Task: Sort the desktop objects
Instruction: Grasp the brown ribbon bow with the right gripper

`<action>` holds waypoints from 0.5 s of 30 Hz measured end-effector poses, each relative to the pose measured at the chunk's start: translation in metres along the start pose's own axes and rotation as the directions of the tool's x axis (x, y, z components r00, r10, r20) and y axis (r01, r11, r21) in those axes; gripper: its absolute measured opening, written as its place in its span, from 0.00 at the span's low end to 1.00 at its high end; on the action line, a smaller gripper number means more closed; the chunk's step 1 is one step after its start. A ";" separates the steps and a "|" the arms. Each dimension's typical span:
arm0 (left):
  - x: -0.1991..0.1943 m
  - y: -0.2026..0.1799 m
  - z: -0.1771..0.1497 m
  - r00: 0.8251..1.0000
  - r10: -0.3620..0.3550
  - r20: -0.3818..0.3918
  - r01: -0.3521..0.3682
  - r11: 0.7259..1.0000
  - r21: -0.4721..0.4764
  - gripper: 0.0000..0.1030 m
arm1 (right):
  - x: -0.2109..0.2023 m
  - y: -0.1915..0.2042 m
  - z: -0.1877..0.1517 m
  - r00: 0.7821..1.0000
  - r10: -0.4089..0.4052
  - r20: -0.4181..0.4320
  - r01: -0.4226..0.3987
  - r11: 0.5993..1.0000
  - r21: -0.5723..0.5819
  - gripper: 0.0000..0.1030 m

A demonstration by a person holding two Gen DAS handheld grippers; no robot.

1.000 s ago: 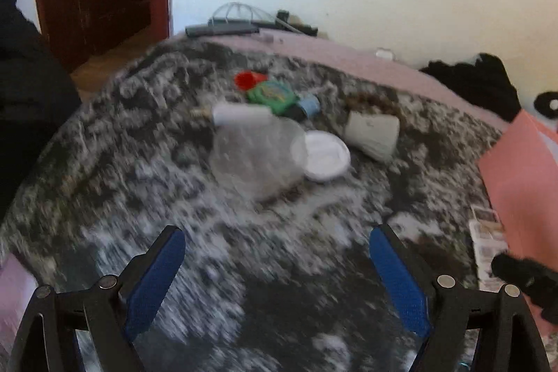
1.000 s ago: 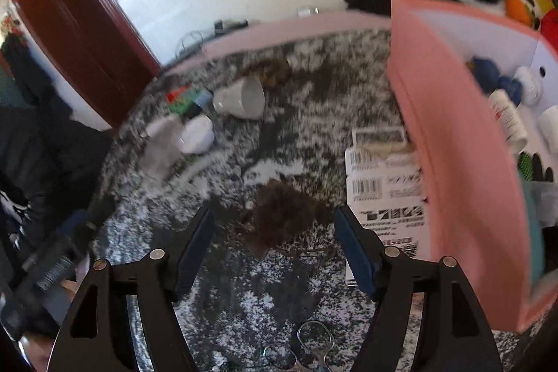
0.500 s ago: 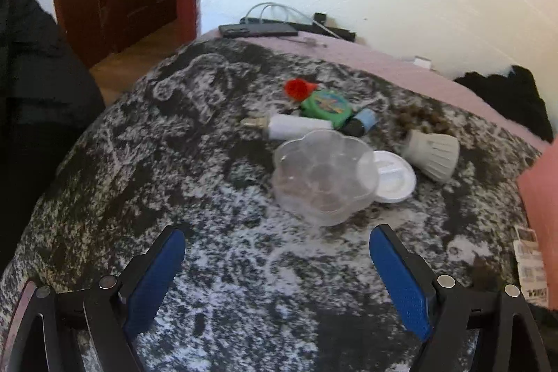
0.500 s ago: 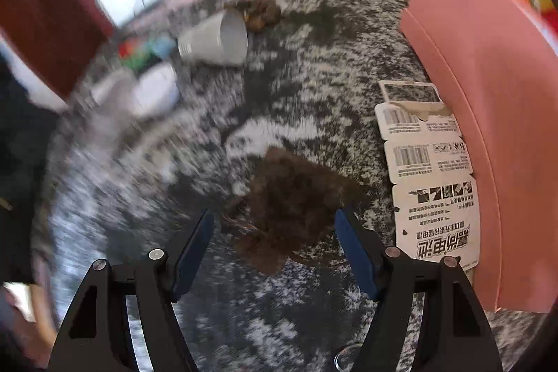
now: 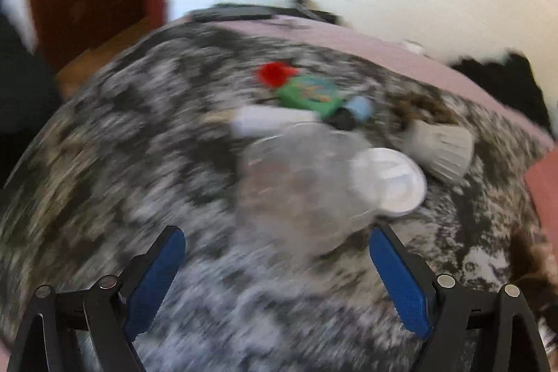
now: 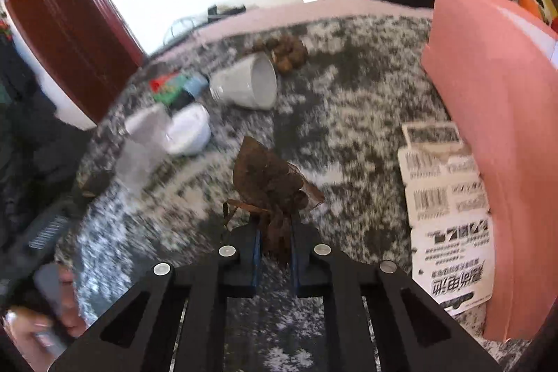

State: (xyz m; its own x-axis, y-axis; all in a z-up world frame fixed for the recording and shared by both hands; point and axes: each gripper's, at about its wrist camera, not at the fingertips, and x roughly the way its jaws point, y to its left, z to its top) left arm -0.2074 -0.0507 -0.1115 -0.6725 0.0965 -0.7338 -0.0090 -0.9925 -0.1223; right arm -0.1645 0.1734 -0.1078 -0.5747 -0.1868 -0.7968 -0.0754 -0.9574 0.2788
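In the left wrist view, blurred by motion, the left tool (image 5: 275,264) hangs with its fingers wide apart and nothing between them, just short of a clear plastic container (image 5: 296,183) on the mottled desk (image 5: 139,135). Beside the container lie a white lid (image 5: 390,183), a white tube (image 5: 272,122), a green packet (image 5: 310,95), a red piece (image 5: 273,74) and a tipped grey cup (image 5: 443,152), so this cluster looks left to sort. In the right wrist view, the right tool (image 6: 274,250) is clamped on a clump of dried brown leaves (image 6: 268,180), lifted near the pink box (image 6: 495,128). Barcode cards (image 6: 450,218) lie against the box, and more brown bits (image 6: 286,51) lie behind the cup.
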 end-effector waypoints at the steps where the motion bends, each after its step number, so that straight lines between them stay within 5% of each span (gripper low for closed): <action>1: 0.002 -0.003 0.002 1.000 -0.002 0.004 0.002 1.000 0.015 0.87 | -0.001 0.001 0.003 1.000 0.015 0.006 -0.015 1.000 0.010 0.13; 11: 0.027 -0.031 0.018 0.999 -0.020 0.038 0.014 0.987 0.160 0.91 | 0.014 0.010 0.028 0.997 0.069 0.029 -0.070 0.997 0.037 0.13; 12: 0.029 -0.034 0.019 0.999 -0.022 0.042 0.015 0.985 0.175 0.88 | 0.016 0.009 0.028 0.997 0.066 0.026 -0.067 0.997 0.035 0.13; 15: 0.037 -0.042 0.024 0.998 -0.029 0.051 0.017 0.976 0.218 0.52 | 0.016 0.005 0.029 0.998 0.063 0.023 -0.064 0.997 0.037 0.13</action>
State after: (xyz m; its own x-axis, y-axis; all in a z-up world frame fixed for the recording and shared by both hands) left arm -0.2498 -0.0070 -0.1170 -0.7092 0.1213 -0.6945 -0.1814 -0.9833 0.0135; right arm -0.1977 0.1716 -0.1039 -0.5968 -0.2417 -0.7651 -0.0689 -0.9346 0.3490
